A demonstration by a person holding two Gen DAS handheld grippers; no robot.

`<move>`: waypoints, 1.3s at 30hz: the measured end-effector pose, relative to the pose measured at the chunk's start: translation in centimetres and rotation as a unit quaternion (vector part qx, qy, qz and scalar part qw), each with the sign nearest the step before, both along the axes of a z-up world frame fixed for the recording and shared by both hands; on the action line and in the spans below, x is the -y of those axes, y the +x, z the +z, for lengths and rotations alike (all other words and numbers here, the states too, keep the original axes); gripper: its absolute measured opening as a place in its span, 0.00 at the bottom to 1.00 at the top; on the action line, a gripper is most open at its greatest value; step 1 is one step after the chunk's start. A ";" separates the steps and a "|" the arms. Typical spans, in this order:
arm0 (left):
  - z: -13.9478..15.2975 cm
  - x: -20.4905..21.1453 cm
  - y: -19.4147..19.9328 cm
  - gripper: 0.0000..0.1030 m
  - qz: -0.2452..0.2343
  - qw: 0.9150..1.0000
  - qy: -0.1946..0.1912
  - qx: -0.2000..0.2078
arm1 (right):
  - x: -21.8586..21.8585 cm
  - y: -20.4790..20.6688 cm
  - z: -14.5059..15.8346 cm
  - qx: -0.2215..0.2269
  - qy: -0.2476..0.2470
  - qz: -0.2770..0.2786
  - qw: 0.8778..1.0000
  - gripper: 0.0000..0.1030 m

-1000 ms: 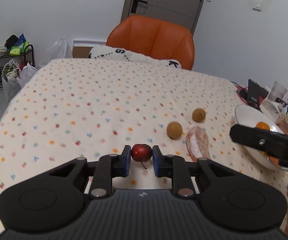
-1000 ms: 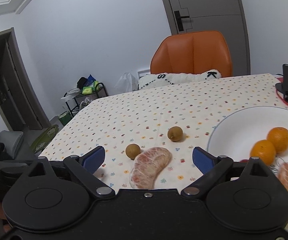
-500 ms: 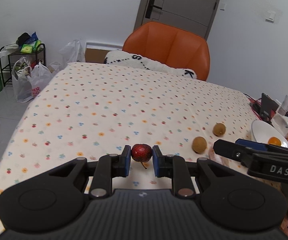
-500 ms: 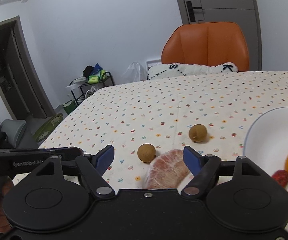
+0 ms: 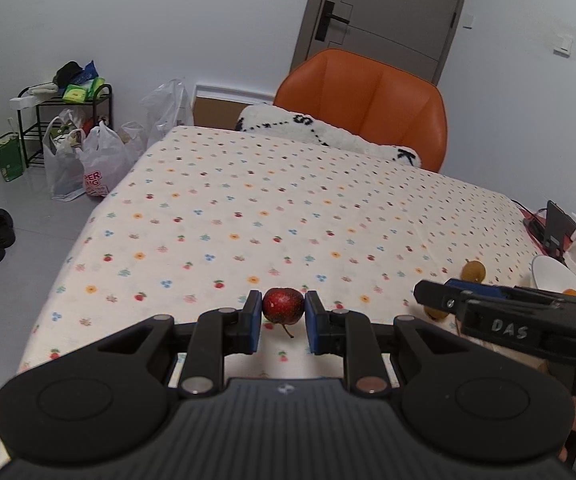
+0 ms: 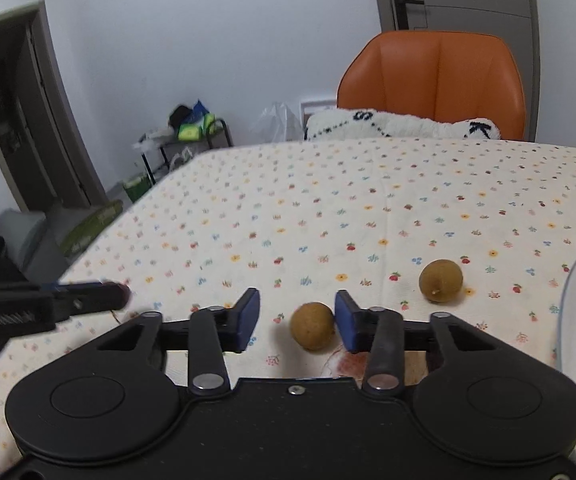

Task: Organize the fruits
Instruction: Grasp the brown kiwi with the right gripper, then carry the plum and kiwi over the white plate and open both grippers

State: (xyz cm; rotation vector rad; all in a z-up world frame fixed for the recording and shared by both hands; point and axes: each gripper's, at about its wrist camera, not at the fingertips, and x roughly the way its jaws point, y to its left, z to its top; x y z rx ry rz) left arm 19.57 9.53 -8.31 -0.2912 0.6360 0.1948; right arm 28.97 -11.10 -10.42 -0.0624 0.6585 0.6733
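1. Flowered desk (image 5: 288, 208) carries the fruit.
2. Left gripper (image 5: 284, 316) fingers stay clamped on red fruit (image 5: 283, 305).
3. Right gripper (image 6: 296, 316) has narrowed, half-open around brown fruit (image 6: 312, 325); pickup looks next.

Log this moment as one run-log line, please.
left gripper: shut on red fruit | right gripper: open, nearer brown fruit between fingers | farther brown fruit: on tablecloth

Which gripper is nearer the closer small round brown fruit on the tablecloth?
Right gripper: open, the brown fruit between its fingers. Left gripper sits leftward, holding a red fruit.
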 end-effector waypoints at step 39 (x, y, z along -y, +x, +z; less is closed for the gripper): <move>3.3 9.4 0.7 0.20 -0.087 0.995 0.014 0.036 | 11.9 -3.0 4.7 0.056 0.027 -0.096 0.993 0.22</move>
